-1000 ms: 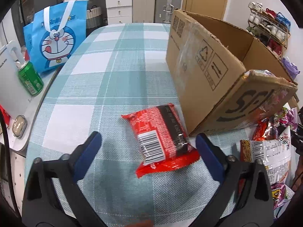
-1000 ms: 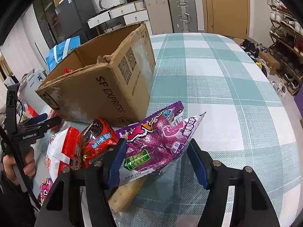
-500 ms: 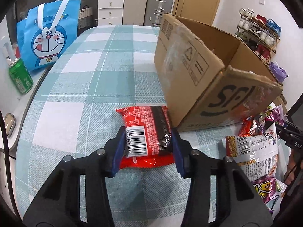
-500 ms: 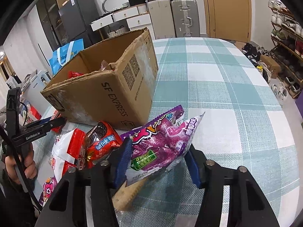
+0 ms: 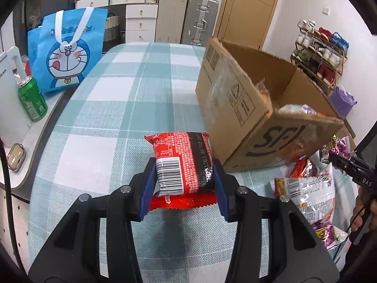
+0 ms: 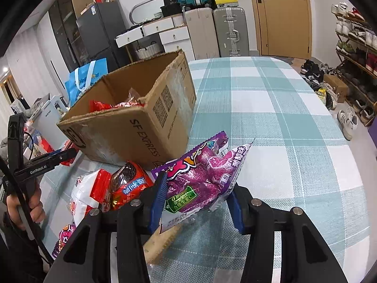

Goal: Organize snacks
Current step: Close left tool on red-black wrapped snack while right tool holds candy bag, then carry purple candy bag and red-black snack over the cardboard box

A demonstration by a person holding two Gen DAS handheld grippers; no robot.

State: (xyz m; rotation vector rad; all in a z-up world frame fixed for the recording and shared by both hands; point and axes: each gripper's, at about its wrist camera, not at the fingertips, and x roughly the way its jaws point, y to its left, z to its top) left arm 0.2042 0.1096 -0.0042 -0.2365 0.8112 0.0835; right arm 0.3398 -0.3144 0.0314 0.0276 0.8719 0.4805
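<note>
My left gripper (image 5: 183, 184) is shut on a red and black noodle packet (image 5: 182, 162) and holds it above the checked tablecloth, left of the open cardboard box (image 5: 254, 108). My right gripper (image 6: 198, 195) is shut on a purple snack bag (image 6: 202, 176) lifted off the table, right of the same box (image 6: 132, 122), which holds several red packets. Loose snack packets (image 6: 113, 188) lie in front of the box; they also show in the left wrist view (image 5: 308, 188).
A blue Doraemon bag (image 5: 67, 49) and a green can (image 5: 31, 101) stand off the table's left edge. The checked tablecloth (image 6: 282, 122) stretches to the right of the box. Suitcases, drawers and a shoe rack line the room behind.
My left gripper closed on the red noodle packet and lifted it. My right gripper tightened on the purple bag and raised it, bringing the box's inside into view.
</note>
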